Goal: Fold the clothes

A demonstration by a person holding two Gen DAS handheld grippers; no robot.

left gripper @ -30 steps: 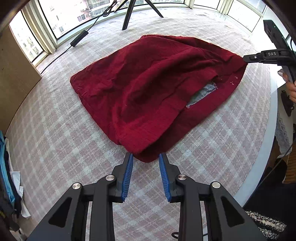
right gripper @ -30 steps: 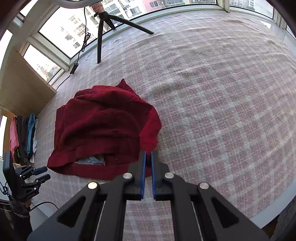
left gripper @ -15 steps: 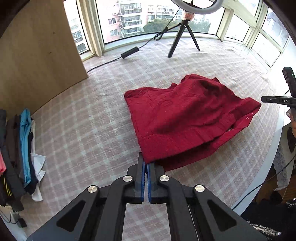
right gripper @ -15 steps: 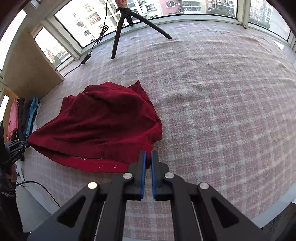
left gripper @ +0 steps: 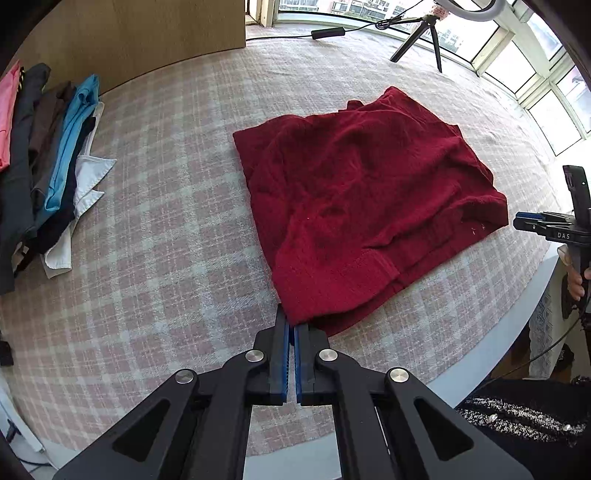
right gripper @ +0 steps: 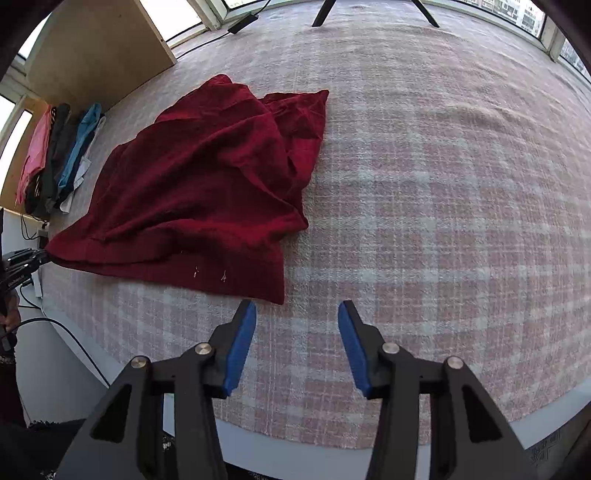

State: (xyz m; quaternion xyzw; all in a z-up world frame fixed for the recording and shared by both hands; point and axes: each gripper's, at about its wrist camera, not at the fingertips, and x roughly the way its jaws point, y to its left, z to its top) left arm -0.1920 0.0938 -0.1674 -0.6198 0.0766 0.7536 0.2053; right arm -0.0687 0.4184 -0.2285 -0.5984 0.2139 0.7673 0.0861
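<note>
Right gripper [right gripper: 297, 314] has just let go, fingers spread beside the sweater [right gripper: 207, 192]; left gripper [left gripper: 290, 325] still clamps its corner, so this fold looks laid.

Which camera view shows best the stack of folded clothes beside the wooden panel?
The left wrist view: the stack of folded clothes lies large at its left edge, with pink, dark, blue and white layers distinguishable. The right wrist view shows the same stack only small and distant, beyond the red garment.

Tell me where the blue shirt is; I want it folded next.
In the left wrist view, the blue shirt lies at far left in the clothes pile by the wooden panel, apart from the red garment.
</note>
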